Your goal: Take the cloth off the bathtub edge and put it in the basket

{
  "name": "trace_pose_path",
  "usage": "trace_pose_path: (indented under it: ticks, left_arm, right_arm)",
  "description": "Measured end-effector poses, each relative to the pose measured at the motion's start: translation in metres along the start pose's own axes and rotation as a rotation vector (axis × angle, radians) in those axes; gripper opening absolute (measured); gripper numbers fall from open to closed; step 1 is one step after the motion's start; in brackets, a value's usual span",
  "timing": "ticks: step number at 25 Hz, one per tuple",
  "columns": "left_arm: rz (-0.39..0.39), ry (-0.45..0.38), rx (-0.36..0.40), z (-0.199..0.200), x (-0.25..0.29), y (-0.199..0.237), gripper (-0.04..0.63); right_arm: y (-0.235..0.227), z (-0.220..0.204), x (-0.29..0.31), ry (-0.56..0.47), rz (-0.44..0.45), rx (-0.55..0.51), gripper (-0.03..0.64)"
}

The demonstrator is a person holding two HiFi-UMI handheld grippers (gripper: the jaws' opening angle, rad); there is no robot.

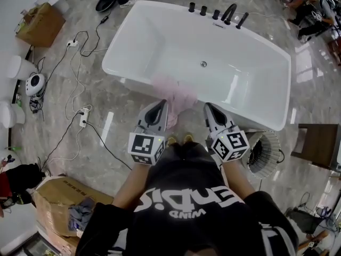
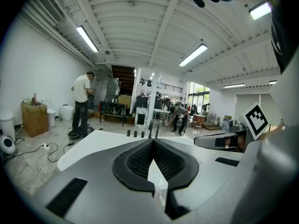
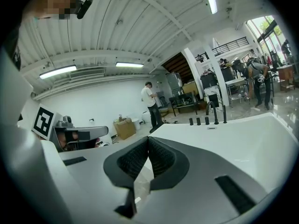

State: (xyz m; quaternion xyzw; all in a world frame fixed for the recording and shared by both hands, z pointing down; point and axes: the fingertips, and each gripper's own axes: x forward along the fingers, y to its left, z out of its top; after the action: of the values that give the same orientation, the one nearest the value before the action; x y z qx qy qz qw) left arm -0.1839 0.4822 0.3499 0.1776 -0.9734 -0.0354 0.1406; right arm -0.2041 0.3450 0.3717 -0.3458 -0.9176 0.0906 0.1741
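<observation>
A pink cloth (image 1: 178,96) hangs over the near edge of the white bathtub (image 1: 128,77). A white wire basket (image 1: 274,141) stands on the floor to the right, below the tub's near right corner. My left gripper (image 1: 159,105) is shut and empty, its tip just short of the cloth's left side. My right gripper (image 1: 208,106) is also shut and empty, a little right of the cloth. In the left gripper view the gripper (image 2: 153,142) has its jaws meeting at the tips, with the tub (image 2: 88,146) beyond. The right gripper view shows the same closed tips on its gripper (image 3: 148,139).
Black faucet fittings (image 1: 229,13) line the tub's far rim. Cables and a power strip (image 1: 83,117) lie on the marble floor to the left. Cardboard boxes (image 1: 41,24) sit at far left and near left. A dark wooden stand (image 1: 318,144) is at right. People stand in the background.
</observation>
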Motion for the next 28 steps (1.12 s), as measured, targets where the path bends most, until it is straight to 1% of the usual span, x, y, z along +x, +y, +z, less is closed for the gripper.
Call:
trace_pose_path:
  ticks: [7,13,17,20,24,28]
  left_arm:
    - [0.017,0.002,-0.031,-0.008,0.018,0.007,0.012]
    - [0.016,0.019,-0.04,-0.027,0.037,0.02,0.012]
    - [0.02,0.027,-0.068,-0.054,0.054,0.035,0.012]
    - [0.027,0.026,-0.093,-0.082,0.067,0.048,0.012]
    - [0.04,0.039,-0.108,-0.119,0.086,0.064,0.012]
    - [0.046,0.048,-0.125,-0.136,0.096,0.072,0.012]
  right_arm:
    - [-0.014,-0.002,0.017,0.022,0.03,-0.025,0.012]
    - [-0.021,-0.017,0.044,0.047,0.06,-0.037,0.012]
    - [-0.028,-0.044,0.068,0.08,0.085,-0.047,0.012]
    - [-0.03,-0.069,0.084,0.095,0.104,-0.069,0.012]
    - [-0.035,-0.103,0.107,0.115,0.129,-0.058,0.012]
    - [-0.039,-0.123,0.12,0.155,0.122,-0.074,0.012]
